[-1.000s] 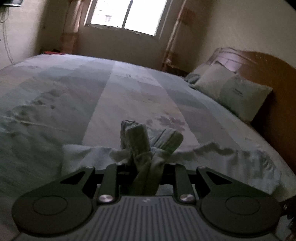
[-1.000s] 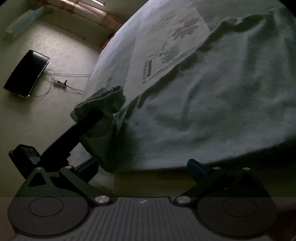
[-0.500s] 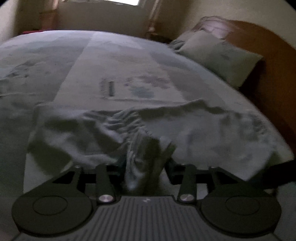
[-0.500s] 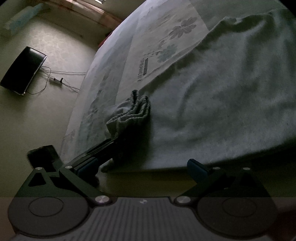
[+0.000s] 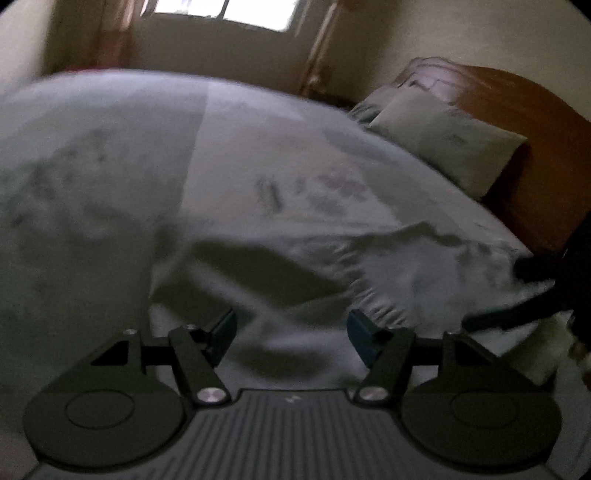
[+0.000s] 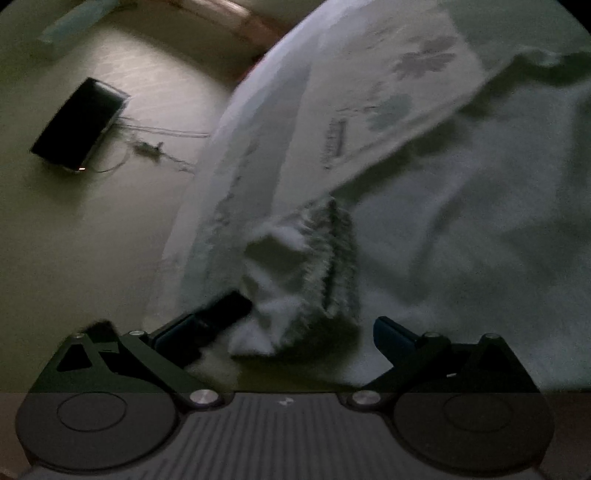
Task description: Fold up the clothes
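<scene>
A pale garment (image 5: 406,273) lies spread across the near edge of the bed (image 5: 258,155), its length running crosswise before both grippers, as the left gripper (image 5: 291,326) hangs spread and empty over its gathered ribbed end and the right gripper (image 6: 314,332), likewise spread, sits beside it.

One pale grey garment of soft knit cloth (image 5: 413,280) lies on one bed with a light flower-printed sheet (image 5: 229,155). Two pale rectangular pillows (image 5: 447,136) lean at one brown wooden headboard (image 5: 517,107). One window (image 5: 225,11). One flat black screen (image 6: 79,123) is on the wall.
</scene>
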